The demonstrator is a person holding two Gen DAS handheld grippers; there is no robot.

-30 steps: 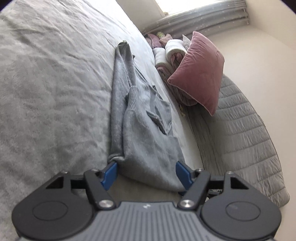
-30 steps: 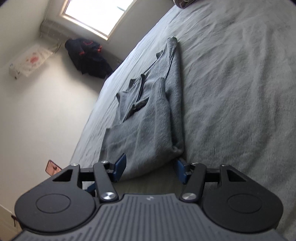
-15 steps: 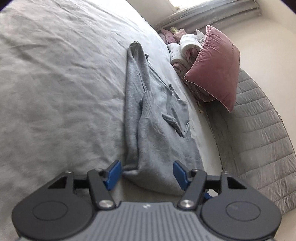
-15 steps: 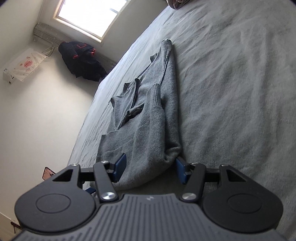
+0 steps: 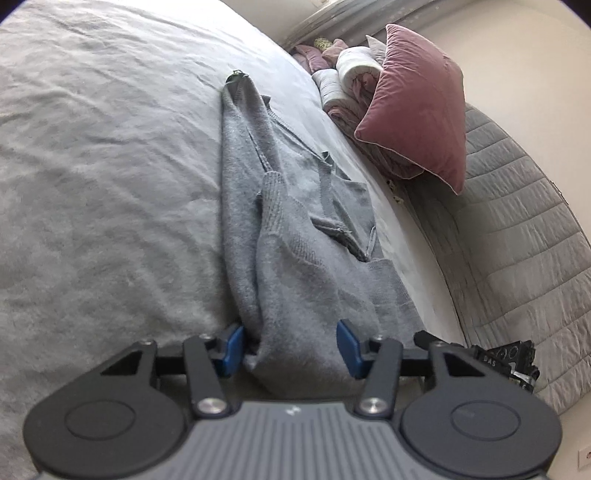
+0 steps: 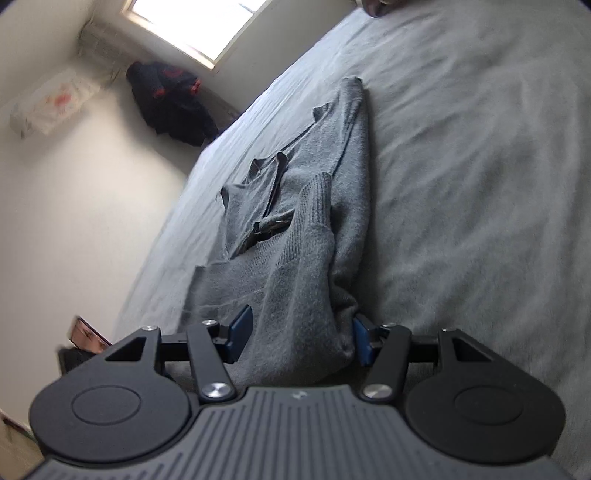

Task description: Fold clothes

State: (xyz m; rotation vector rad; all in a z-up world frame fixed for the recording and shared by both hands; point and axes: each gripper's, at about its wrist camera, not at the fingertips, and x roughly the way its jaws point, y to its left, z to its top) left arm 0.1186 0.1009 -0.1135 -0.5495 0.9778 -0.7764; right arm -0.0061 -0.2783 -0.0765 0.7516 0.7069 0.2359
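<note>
A grey knit sweater (image 5: 295, 236) lies folded lengthwise on the grey bedspread (image 5: 92, 184). It also shows in the right wrist view (image 6: 295, 229). My left gripper (image 5: 291, 347) is open, its blue pads either side of one end of the sweater, the cloth between the jaws. My right gripper (image 6: 301, 334) is open too, astride the opposite end of the sweater, with the cloth bunched between its pads.
A pink cushion (image 5: 417, 107) and rolled bedding (image 5: 343, 77) lean on the quilted grey headboard (image 5: 517, 229). In the right wrist view the bedspread (image 6: 480, 166) runs on toward a window (image 6: 199, 22), and dark clothes (image 6: 166, 99) hang on the white wall.
Both grippers have moved forward onto the sweater's ends, so the cloth now sits deeper between the open jaws. The sweater's near edges have bunched up slightly.
</note>
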